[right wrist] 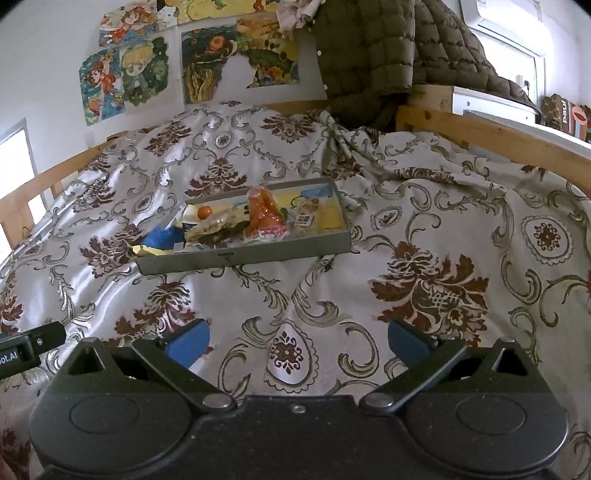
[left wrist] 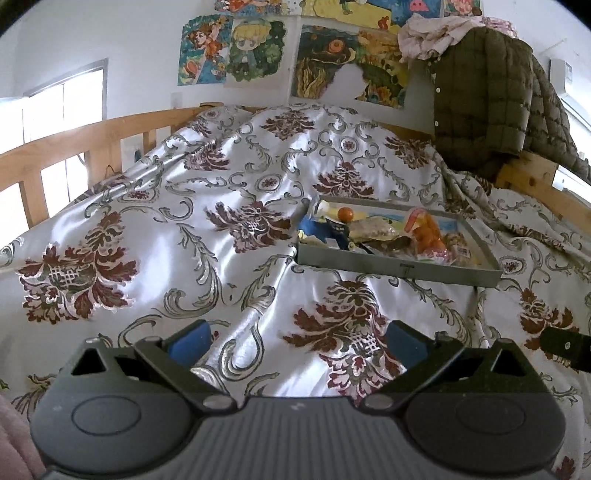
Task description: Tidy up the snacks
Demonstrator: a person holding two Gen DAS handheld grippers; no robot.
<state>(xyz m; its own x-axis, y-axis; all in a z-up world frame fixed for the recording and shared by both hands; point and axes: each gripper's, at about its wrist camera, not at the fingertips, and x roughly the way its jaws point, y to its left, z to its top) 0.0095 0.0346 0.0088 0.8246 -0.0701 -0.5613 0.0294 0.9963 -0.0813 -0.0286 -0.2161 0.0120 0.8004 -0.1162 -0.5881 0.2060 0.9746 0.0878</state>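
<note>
One shallow grey tray (right wrist: 240, 256) resting on a satin bedspread (right wrist: 424, 229) patterned with dark red flowers and grey scrolls, near the middle of the bed. Inside the tray, a loose heap of snacks: one small orange ball-shaped piece (right wrist: 204, 211), one orange-red wrapped bag (right wrist: 263, 214) standing taller than the rest, one pale flat packet (right wrist: 212, 226) lying between them, one blue wrapper (right wrist: 162, 236) spilling over the tray's left end, and several smaller wrapped bits toward the right end, too jumbled to count. Same tray (left wrist: 399, 264) seen from the left wrist camera, off to the right, with the orange ball (left wrist: 346, 213) and orange bag (left wrist: 428, 230) again visible.

Two hand-held grippers. Left gripper (left wrist: 297, 341) spread wide, blue pads (left wrist: 192, 341) far apart, gripping nothing, hovering over bare bedspread (left wrist: 147, 206) well short of the tray. Right gripper (right wrist: 295, 341) likewise spread wide, blue pads (right wrist: 188, 341) apart, holding nothing, touching nothing, also well short of the tray. A black edge of the other gripper peeking in at the side of each view.

Behind the bed, one wooden bed rail (left wrist: 66, 147), one olive quilted jacket (right wrist: 365, 51) hung at the far right corner, and several cartoon posters (right wrist: 125, 77) taped to the white wall, at least four. One white air conditioner (right wrist: 506, 18) high on the right.
</note>
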